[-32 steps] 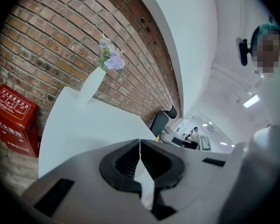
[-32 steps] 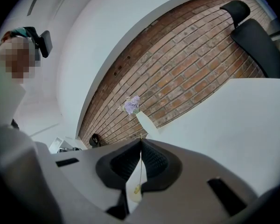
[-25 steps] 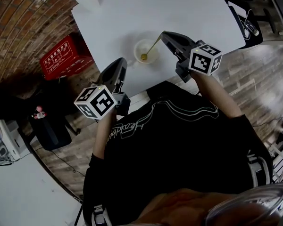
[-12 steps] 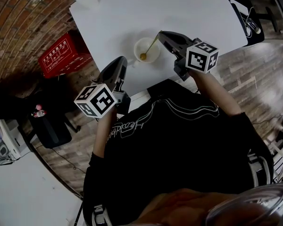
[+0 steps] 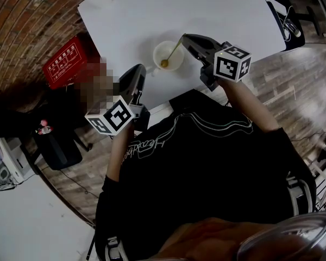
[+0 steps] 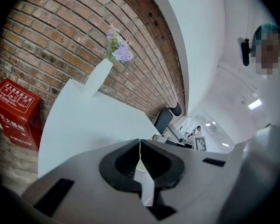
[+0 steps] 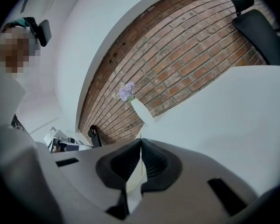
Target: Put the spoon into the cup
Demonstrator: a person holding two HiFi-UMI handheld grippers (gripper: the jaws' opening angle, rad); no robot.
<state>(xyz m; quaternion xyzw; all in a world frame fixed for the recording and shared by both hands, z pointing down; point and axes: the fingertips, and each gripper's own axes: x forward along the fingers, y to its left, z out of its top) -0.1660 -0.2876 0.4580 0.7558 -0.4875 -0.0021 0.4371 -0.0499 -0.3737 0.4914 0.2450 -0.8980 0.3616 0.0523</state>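
Item: left gripper (image 5: 139, 68), held at the near edge of the tabletop (image 5: 217, 10); in its own view we see the jaws pressed together tip to tip, with nothing caught between them; marker cube at the rear, towards the person.

Item: right gripper (image 5: 186, 37), over the tabletop, just beyond and to the right of the cup; jaws clenched on the top end of the spoon's handle, a thin sliver of which shows at the tip of the jaws in the right gripper view.

Item: spoon (image 5: 174, 50), gold-coloured; it slants down and to the left from the right jaws; its bowl end lies inside the cup, at the side nearer the person.

Item: cup (image 5: 177, 65), white, upright on the tabletop; it sits below and left of the right jaws, ahead and to the right of the left jaws.

Item: white vase (image 6: 99, 76) with pale purple flowers (image 6: 117, 48), well ahead of both pairs of jaws at the far edge of the tabletop.

Item: red crate (image 6: 14, 111), on the floor to the left of the left jaws, against the brick wall (image 6: 51, 41).
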